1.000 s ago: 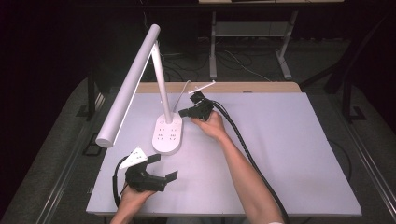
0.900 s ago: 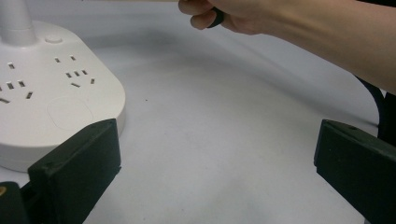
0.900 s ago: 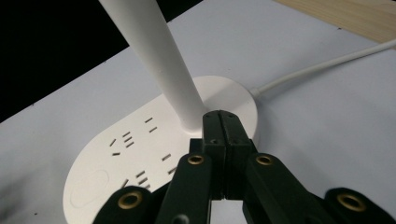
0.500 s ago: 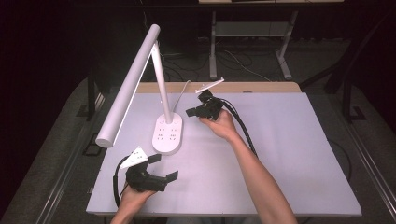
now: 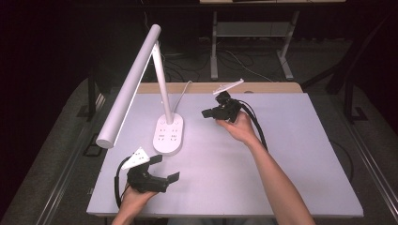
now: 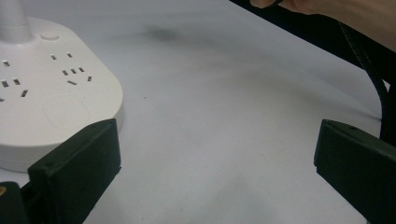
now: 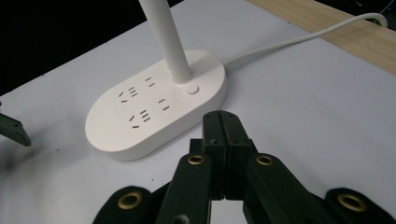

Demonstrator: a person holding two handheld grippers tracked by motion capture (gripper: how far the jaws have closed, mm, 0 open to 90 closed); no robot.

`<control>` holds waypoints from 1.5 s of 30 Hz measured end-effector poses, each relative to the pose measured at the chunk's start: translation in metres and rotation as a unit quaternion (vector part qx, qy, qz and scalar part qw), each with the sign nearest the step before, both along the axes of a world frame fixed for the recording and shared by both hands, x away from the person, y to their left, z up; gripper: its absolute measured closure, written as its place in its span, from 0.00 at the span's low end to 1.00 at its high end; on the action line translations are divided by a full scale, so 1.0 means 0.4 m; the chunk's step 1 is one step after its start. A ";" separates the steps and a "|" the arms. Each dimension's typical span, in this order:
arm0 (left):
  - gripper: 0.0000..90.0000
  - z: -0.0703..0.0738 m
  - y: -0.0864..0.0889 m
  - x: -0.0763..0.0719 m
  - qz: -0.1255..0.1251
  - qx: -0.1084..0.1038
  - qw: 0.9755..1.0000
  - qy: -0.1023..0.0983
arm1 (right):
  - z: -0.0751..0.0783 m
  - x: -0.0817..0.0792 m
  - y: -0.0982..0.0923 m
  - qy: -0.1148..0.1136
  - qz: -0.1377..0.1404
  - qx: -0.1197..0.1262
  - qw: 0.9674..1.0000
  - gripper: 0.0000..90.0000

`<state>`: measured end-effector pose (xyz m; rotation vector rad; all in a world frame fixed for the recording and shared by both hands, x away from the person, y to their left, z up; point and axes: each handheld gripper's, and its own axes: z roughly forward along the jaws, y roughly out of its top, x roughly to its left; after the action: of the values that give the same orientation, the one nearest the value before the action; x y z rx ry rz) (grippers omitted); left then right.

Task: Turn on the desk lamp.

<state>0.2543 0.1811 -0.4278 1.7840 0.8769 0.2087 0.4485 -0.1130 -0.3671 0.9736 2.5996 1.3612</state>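
Work in hand: switching the desk lamp [image 5: 141, 79]; the right gripper [image 5: 210, 113] has its closed tip turned toward the round button [image 7: 191, 89] at the foot of the lamp's post.
Lamp: stands on the white table [image 5: 291, 154], toward its far left part; the post rises from the far end of the oval base [image 5: 168, 136], and the long light bar slants down to the near left of the base.
Button: on top of the base, just beside the post, on the side facing the right gripper.
Right gripper: held in the air to the right of the base, near it but not touching; its jaws are pressed flat together with nothing between them.
Left gripper [image 5: 164, 168]: rests low at the near edge of the table, just in front of the base; its jaws are spread wide and grip nothing.
Done: I judge that the closed tip is lined up on the button; whether the lamp is lit, I cannot tell.
Left: bring the tip down on the button and press; the tip and button are apart now.
Cord [image 7: 299, 37]: white, runs from the far end of the base over the wooden strip behind it.
Writing: no brand, label or lettering can be read; the base carries only socket slots [image 7: 140, 105].
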 end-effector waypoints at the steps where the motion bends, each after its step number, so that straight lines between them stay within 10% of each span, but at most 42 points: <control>1: 0.00 0.000 -0.001 0.000 0.000 0.000 1.000 0.001 | 0.002 -0.003 -0.007 0.000 0.000 0.002 1.000 1.00; 21: 0.00 0.000 -0.005 -0.004 0.001 0.005 1.000 0.002 | 0.016 -0.128 -0.177 -0.010 -0.025 0.015 1.000 0.97; 45: 0.00 -0.002 -0.012 -0.003 -0.003 0.009 1.000 0.002 | -0.024 -0.309 -0.358 0.004 -0.103 0.035 0.994 0.00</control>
<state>0.2531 0.1764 -0.4285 1.8035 0.8753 0.2085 0.3247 -0.2563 -0.3768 1.2219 2.3906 1.4053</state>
